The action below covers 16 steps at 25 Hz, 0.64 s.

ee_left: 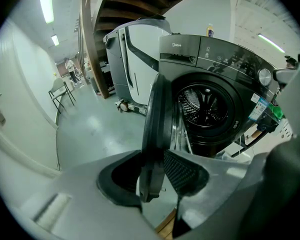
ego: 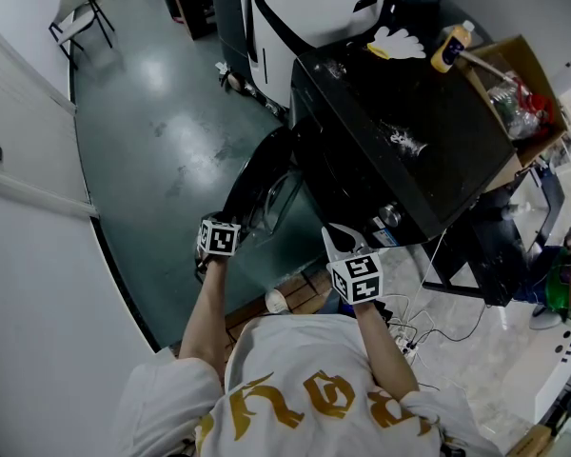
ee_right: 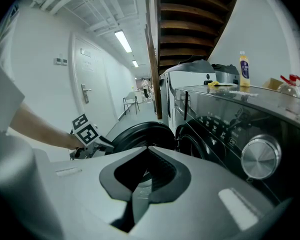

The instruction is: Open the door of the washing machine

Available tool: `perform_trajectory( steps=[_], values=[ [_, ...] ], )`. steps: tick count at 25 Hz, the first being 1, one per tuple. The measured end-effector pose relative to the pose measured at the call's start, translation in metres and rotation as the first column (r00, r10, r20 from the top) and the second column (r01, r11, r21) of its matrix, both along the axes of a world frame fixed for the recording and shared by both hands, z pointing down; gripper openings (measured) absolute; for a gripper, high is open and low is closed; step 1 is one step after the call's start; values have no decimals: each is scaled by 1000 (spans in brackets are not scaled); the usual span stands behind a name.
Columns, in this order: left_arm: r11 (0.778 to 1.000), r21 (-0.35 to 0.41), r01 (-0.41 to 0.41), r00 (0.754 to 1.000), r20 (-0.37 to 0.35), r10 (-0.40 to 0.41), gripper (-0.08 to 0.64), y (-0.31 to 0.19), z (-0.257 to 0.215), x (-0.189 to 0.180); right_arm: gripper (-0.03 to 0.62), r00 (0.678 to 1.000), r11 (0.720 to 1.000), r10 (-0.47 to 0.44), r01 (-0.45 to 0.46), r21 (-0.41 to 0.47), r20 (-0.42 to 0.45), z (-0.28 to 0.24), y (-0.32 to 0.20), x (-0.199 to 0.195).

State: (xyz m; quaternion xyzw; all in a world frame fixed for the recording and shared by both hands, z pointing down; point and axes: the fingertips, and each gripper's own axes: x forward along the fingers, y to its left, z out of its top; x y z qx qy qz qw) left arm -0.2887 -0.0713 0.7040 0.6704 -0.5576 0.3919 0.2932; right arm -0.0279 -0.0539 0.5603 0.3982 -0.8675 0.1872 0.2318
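**Ana:** Where is the door?

**Ben:** The door (ee_left: 157,114) of the black washing machine (ee_left: 215,54) is wide open. It sticks out to the left of the round hole, over the shiny floor (ego: 152,112).

**Ana:** What holds it?

**Ben:** The left gripper (ee_left: 154,180) does. One jaw sits on each side of the door's lower edge, and they pinch it tight.

**Ana:** Can you see inside the machine?

**Ben:** Yes. The silver drum (ee_left: 206,106) shows in the round hole, just behind the door.

**Ana:** What about the other one?

**Ben:** The right gripper (ee_right: 149,149) hangs in the air near the front of the machine, to the right of the door. Its jaws touch at the tips and there is nothing between them.

**Ana:** What is close to it?

**Ben:** A big round knob (ee_right: 260,156) on the front of the machine.

**Ana:** Is there anything on top?

**Ben:** A yellow bottle (ego: 450,46) stands at the back of the top. A brown box (ego: 525,53) with things in it is right next to the bottle.

**Ana:** And far away?

**Ben:** A chair (ego: 81,17) stands by the white wall, well apart from the machine.
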Motion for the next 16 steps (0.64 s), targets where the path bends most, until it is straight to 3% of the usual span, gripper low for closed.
perform_trajectory(
  steps=[16],
  values=[
    [1000, 13, 3, 1000, -9, -2, 141, 1, -2, 7, 21, 1000, 1000, 14, -14, -9, 16, 0, 0, 6]
  ],
)
